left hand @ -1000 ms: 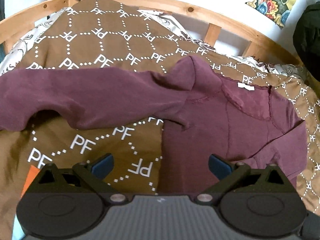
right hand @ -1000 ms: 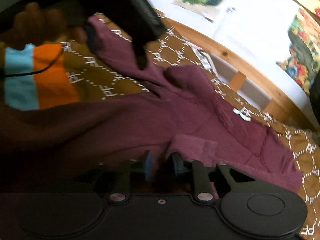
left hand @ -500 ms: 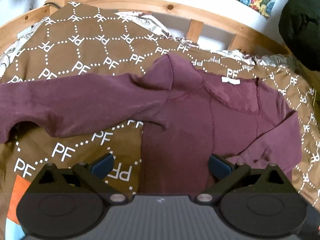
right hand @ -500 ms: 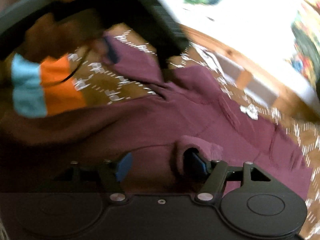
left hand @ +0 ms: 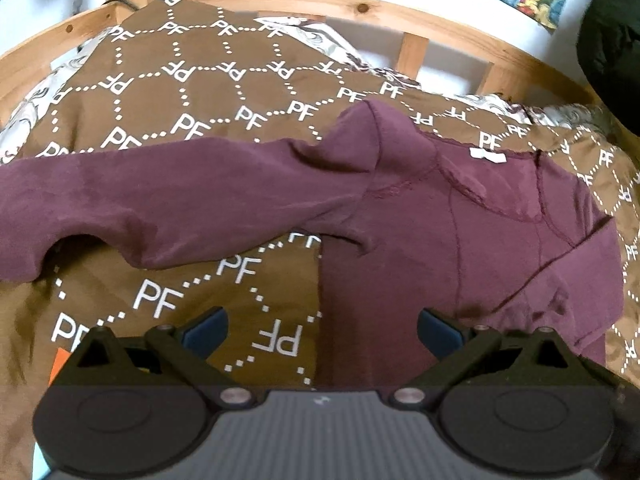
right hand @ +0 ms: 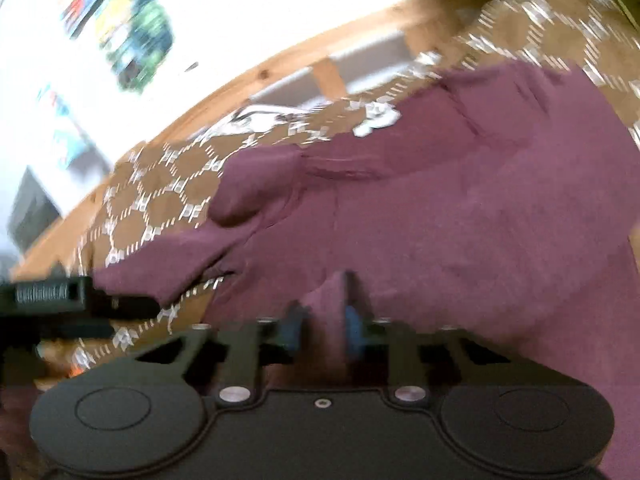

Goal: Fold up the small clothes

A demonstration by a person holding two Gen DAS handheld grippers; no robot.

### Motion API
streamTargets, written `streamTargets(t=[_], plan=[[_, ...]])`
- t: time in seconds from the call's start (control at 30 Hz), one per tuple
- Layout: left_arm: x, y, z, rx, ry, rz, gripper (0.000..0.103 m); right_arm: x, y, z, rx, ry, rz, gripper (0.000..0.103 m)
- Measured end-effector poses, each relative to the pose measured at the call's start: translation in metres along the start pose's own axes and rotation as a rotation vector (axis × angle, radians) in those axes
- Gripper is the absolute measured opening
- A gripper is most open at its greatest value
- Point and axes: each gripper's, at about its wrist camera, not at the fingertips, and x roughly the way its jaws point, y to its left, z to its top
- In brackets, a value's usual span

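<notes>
A maroon long-sleeved top (left hand: 460, 216) lies on a brown bedspread (left hand: 192, 80) printed with white PF letters. One sleeve (left hand: 160, 196) stretches out to the left. My left gripper (left hand: 322, 330) is open and empty, just above the top's left side edge. In the blurred right wrist view, my right gripper (right hand: 322, 328) is shut on a raised fold of the maroon top (right hand: 460, 216). The left gripper's body shows in the right wrist view (right hand: 60, 300) at the far left, by the sleeve end.
A curved wooden bed rail (left hand: 400, 16) runs behind the bedspread, with a white wall beyond. A dark garment (left hand: 612, 40) hangs at the upper right. An orange and light blue patch (left hand: 60, 364) shows at the lower left.
My right gripper opened half a second ago and has now shut on a fold of the top, with the view swinging left. My left gripper stayed open and shifted slightly.
</notes>
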Motion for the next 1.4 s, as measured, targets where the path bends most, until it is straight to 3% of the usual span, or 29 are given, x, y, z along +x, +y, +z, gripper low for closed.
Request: streamTargets(t=[0.17, 0.27, 0.33, 0.37, 0.43, 0.53, 0.77, 0.87, 0.97, 1.1, 1.2, 1.27, 1.33, 1.4], plan=[[0.001, 0.011, 0.005, -0.074, -0.01, -0.015, 0.103, -0.002, 0.046, -0.015, -0.256, 0.044, 0.154, 0.014], [0.004, 0.012, 0.005, -0.097, -0.001, -0.023, 0.103, -0.006, 0.063, -0.025, -0.315, 0.089, 0.241, 0.031], [0.008, 0.008, 0.002, -0.086, 0.012, -0.028, 0.103, -0.017, 0.063, -0.028, -0.34, 0.1, 0.253, 0.052], [0.01, 0.005, 0.0, -0.074, 0.018, -0.031, 0.103, -0.024, 0.06, -0.027, -0.35, 0.092, 0.244, 0.056], [0.014, -0.003, -0.006, -0.045, 0.03, -0.044, 0.103, -0.041, 0.044, -0.019, -0.353, 0.061, 0.195, 0.074], [0.019, -0.016, -0.016, -0.006, 0.045, -0.056, 0.103, -0.062, 0.013, -0.003, -0.341, 0.018, 0.096, 0.087], [0.03, -0.043, -0.028, 0.107, 0.063, 0.008, 0.103, -0.084, -0.052, 0.033, -0.345, -0.083, -0.206, 0.099], [0.03, -0.044, -0.03, 0.116, 0.091, 0.009, 0.103, -0.069, -0.084, 0.05, -0.271, -0.106, -0.304, 0.099], [0.012, -0.027, -0.026, 0.02, 0.019, -0.044, 0.103, -0.052, -0.11, 0.069, -0.171, -0.104, -0.338, 0.093], [-0.01, -0.002, -0.023, -0.116, -0.079, -0.124, 0.103, -0.032, -0.13, 0.088, -0.167, -0.131, -0.38, 0.086], [-0.007, -0.008, -0.019, -0.089, -0.073, -0.157, 0.103, -0.015, -0.141, 0.101, -0.159, -0.129, -0.389, 0.081], [0.001, -0.02, -0.019, -0.051, -0.046, -0.155, 0.103, -0.004, -0.15, 0.107, -0.137, -0.113, -0.417, 0.066], [0.01, -0.032, -0.023, -0.016, -0.017, -0.127, 0.103, 0.001, -0.156, 0.109, -0.091, -0.095, -0.427, 0.032], [0.019, -0.04, -0.03, 0.011, 0.015, -0.076, 0.103, -0.001, -0.157, 0.107, -0.085, -0.088, -0.424, 0.017]])
